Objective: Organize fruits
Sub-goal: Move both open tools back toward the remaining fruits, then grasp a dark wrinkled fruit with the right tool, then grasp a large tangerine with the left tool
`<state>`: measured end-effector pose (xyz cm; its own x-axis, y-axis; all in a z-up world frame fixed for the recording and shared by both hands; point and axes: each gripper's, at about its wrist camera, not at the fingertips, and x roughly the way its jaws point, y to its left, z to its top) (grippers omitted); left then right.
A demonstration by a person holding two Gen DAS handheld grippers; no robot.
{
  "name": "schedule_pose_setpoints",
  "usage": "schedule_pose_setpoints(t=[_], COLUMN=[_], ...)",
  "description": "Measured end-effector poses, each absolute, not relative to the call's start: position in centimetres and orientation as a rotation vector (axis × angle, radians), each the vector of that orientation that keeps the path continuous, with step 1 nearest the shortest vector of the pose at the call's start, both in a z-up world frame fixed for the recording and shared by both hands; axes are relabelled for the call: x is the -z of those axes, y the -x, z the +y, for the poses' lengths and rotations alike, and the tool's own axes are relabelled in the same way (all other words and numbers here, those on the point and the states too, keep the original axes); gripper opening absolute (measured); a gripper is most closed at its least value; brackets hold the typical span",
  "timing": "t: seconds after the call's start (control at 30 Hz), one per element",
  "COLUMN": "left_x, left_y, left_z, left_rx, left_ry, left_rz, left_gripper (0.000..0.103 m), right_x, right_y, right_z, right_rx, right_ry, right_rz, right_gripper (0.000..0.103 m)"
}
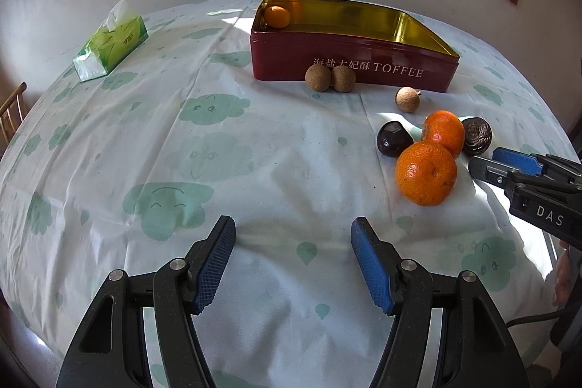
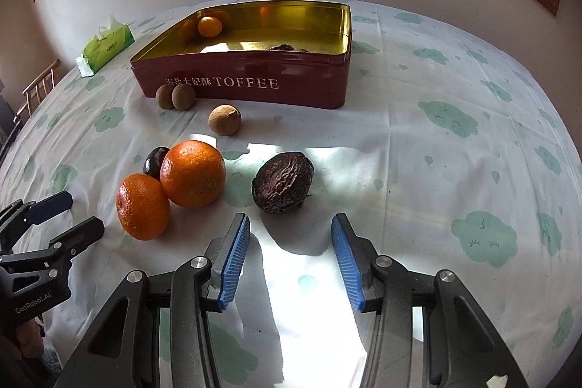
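A dark red toffee tin [image 1: 349, 68] [image 2: 254, 86] stands open at the back, with a small orange [image 2: 210, 26] and a dark wrinkled fruit [image 2: 287, 48] inside. In front of it lie three brown longans [image 2: 224, 120], two oranges [image 2: 192, 173] [image 1: 426, 172], a smooth dark fruit [image 2: 154, 162] and a wrinkled passion fruit [image 2: 283, 182]. My right gripper [image 2: 290, 222] is open, its tips just short of the passion fruit and holding nothing. My left gripper [image 1: 293, 228] is open over bare cloth, left of the nearer orange.
A green tissue box [image 1: 111, 40] lies at the far left of the cloud-print tablecloth [image 1: 203, 162]. A wooden chair [image 2: 40, 86] stands beyond the table's left edge. Wall and a window frame run behind the tin.
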<state>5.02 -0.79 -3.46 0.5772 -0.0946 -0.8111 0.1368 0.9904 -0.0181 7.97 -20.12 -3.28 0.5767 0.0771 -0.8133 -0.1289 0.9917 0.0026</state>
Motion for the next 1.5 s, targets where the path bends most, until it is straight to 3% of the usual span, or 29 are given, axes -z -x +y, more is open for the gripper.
schedule_pose_setpoints(t=[0.2,0.4,1.5], left_x=[3.5,3.5,3.4], left_y=[-5.2,-4.9,-4.4], left_z=[-1.0,-1.9,-8.1], left_rx=[0.138,0.160,0.284], left_ry=[-0.052,-0.068,-0.119], left_rz=[0.938,0.940,0.950], left_gripper=[0.067,0.067,0.067], right_x=[3.5,3.5,3.2], right_y=[-9.5,-9.9,-5.5], right_z=[-19.5,-19.4,-26.0], right_rx=[-0.128,-0.130,-0.022], right_ry=[0.105,0.116,0.038], right_rz=[0.937,0.919,0.909], right_gripper=[0.044,0.032,0.032])
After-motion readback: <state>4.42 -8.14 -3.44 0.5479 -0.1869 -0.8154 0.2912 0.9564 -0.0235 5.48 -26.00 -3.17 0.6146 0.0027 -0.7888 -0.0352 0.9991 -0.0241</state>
